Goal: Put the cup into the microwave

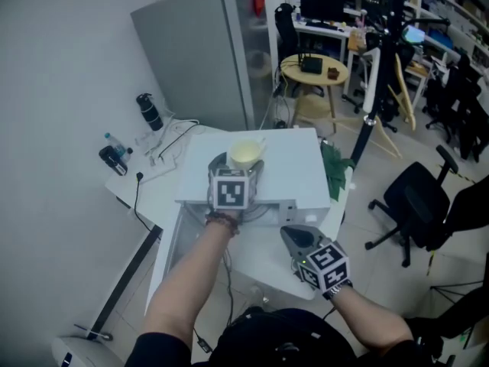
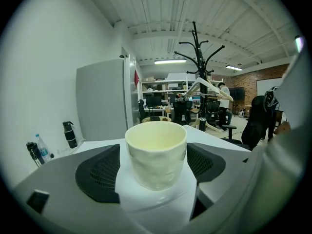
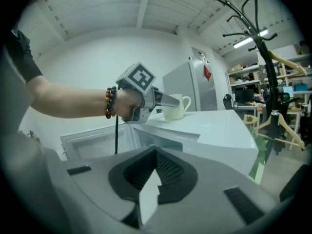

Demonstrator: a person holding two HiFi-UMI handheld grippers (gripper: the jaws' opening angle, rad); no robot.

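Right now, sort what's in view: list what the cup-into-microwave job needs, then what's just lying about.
For the job: cream ceramic cup, on top of the white microwave, whose door is open; left gripper, open around the cup; right gripper, shut, empty.
Lying about: black drinks flask; green cloth; black office chair.

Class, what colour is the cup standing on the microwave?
The cup is pale cream, clearest in the left gripper view.
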